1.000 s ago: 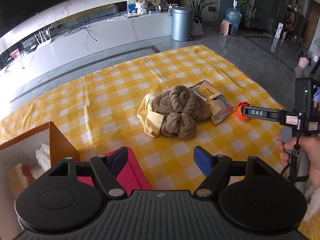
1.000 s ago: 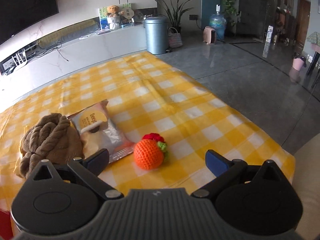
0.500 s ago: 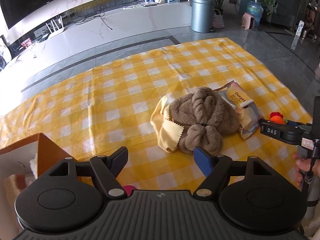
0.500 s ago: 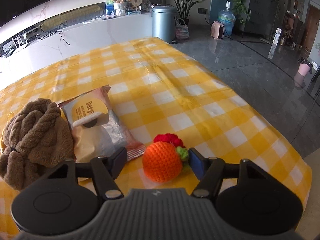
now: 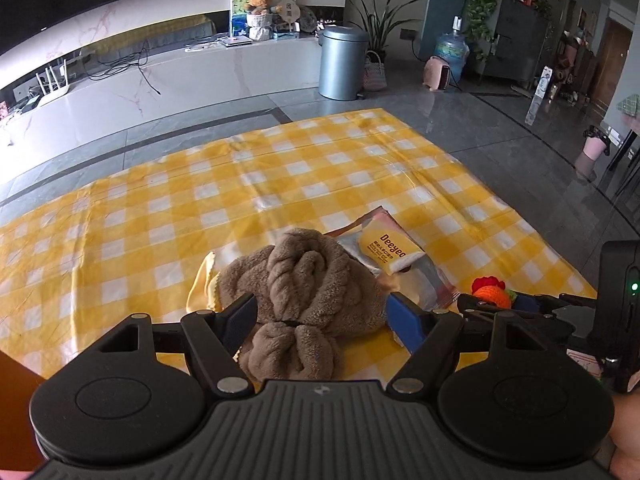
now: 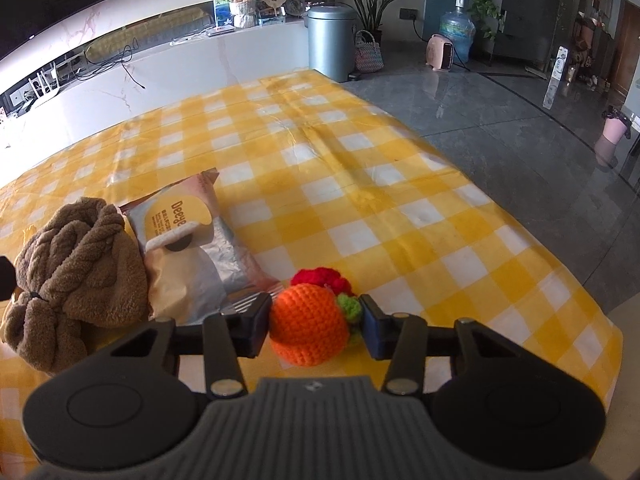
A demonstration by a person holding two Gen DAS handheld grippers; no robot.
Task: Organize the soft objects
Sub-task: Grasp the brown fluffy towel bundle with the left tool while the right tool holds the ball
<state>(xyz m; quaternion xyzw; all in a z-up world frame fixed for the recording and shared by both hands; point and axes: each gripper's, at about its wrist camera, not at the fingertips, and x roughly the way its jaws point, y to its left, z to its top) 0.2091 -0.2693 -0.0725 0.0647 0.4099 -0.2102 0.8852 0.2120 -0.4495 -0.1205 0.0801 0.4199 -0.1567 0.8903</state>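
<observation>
A brown plush towel bundle [image 5: 308, 296] lies on the yellow checked cloth [image 5: 280, 176], over a yellow cleaning cloth [image 5: 202, 284]. My left gripper [image 5: 322, 316] is open, its fingers on either side of the bundle's near part. An orange crocheted fruit [image 6: 308, 320] with a red and green top sits on the cloth. My right gripper [image 6: 314, 320] is shut on it, pads touching both sides. The fruit [image 5: 490, 290] and right gripper [image 5: 516, 304] also show in the left wrist view. The bundle [image 6: 76, 272] lies left in the right wrist view.
A snack packet [image 6: 192, 248] lies between the bundle and the fruit; it also shows in the left wrist view [image 5: 396, 260]. The cloth's right edge [image 6: 560, 248] drops to grey floor. A brown box corner [image 5: 12, 376] is at the left. A metal bin [image 5: 342, 62] stands far back.
My left gripper moved forward and right from the box until its open fingers flank the brown bundle. My right gripper advanced onto the orange fruit and closed on it.
</observation>
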